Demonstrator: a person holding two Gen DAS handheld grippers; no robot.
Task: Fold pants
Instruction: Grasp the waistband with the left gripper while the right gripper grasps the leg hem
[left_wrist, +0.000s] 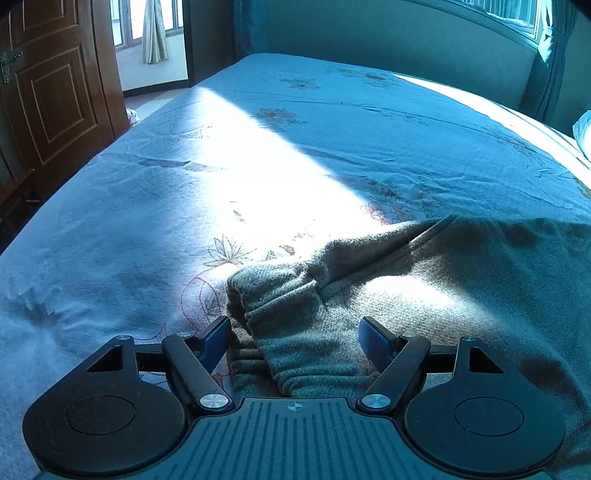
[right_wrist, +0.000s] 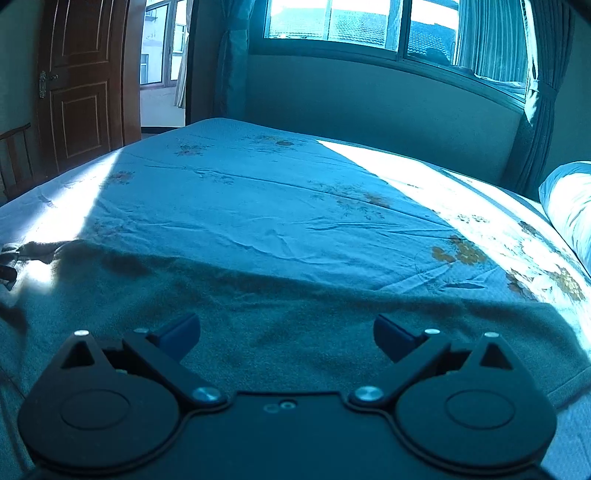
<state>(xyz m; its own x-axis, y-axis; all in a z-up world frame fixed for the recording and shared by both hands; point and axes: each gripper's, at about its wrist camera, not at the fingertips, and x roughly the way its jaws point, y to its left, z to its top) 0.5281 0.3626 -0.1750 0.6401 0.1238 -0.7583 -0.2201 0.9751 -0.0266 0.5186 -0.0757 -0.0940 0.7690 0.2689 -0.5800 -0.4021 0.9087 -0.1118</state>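
Grey-brown knit pants (left_wrist: 424, 295) lie on the bed. In the left wrist view their ribbed cuffs (left_wrist: 280, 306) are bunched between the fingers of my left gripper (left_wrist: 295, 338), which is open and low over them. In the right wrist view the pants (right_wrist: 295, 314) spread flat across the near bed. My right gripper (right_wrist: 286, 334) is open and empty just above the cloth.
The bed has a blue floral sheet (right_wrist: 258, 206) with bright sun strips. A pillow (right_wrist: 570, 206) lies at the right edge. A wooden door (left_wrist: 48, 92) and a doorway stand at the left. A window (right_wrist: 369, 26) and curtains are behind the bed.
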